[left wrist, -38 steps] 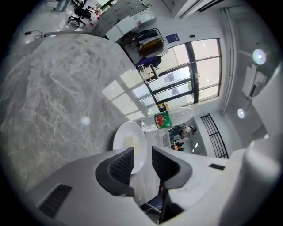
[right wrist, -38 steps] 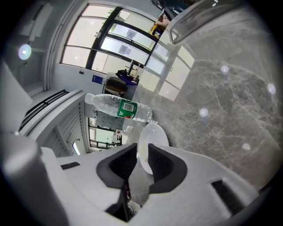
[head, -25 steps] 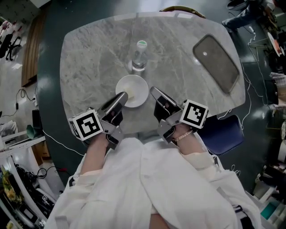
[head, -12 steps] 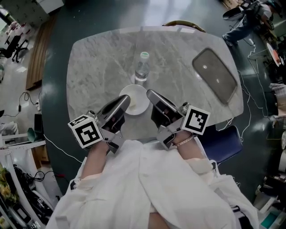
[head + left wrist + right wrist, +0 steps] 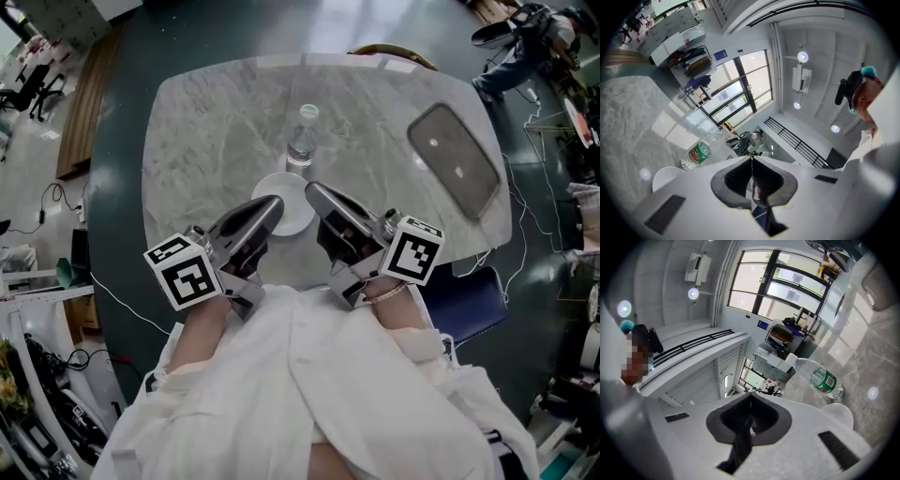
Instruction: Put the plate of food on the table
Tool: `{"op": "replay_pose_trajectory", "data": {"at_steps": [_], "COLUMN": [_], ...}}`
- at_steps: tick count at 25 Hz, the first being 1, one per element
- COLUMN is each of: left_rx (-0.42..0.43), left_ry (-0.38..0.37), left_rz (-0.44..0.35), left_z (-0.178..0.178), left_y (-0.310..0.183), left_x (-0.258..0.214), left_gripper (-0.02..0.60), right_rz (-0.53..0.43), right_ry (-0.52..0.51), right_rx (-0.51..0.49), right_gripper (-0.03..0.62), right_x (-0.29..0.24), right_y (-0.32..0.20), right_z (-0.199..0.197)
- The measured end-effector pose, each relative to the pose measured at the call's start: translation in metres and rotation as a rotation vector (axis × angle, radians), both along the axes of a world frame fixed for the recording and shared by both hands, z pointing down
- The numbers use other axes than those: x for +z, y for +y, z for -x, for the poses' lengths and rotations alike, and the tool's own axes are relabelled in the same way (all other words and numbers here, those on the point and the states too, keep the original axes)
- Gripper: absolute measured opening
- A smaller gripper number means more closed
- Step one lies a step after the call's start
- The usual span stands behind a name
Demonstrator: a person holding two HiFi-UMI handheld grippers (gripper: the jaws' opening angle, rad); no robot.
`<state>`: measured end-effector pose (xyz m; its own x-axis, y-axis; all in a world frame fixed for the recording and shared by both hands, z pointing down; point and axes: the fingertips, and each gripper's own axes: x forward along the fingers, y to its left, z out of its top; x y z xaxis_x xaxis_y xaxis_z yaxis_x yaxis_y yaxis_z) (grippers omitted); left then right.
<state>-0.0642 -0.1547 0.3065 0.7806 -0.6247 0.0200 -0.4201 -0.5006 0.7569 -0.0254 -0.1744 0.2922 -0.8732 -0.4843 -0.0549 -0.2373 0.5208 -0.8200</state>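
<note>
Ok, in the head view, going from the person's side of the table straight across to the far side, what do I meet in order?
white plate → water bottle → far edge of the table. The dark tray lies off to the right, outside that line.

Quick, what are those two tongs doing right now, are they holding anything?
Left tongs: just closed, now shut, nothing between them.
Right tongs: shut, holding nothing.
</note>
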Motion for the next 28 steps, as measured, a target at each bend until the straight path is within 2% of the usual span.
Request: {"op": "replay_pose_trajectory", "data": {"at_steps": [4,9,18,28], "left_rx": [-0.004,-0.02,-0.003,0.015], "left_ry": [-0.007,-0.003,-0.002,-0.001], "left_rz": [0.016,0.057,0.059,0.062], "left_z": [0.001,0.004,0.001,-0.001], "left_y": [-0.002,-0.005,-0.008,-0.008], "left_x": [0.004,0.013,0.012,0.013], "left_gripper": [0.021,0.02,0.02,0.02], "right_rz": [-0.013,0.029,0.009,0.035], "right_ry": [-0.002,0.002,0.016,0.017], "right_rx": [-0.01,-0.009,-0.011,0.001], "right_gripper": [0.003,0.003,0.003,0.002], "right_x": [0.0,0.009,0.009,0.013], "right_y": [0.001,0.004,0.001,0.002], "right_z": [0.0,-0.001,0.0,-0.003]}}
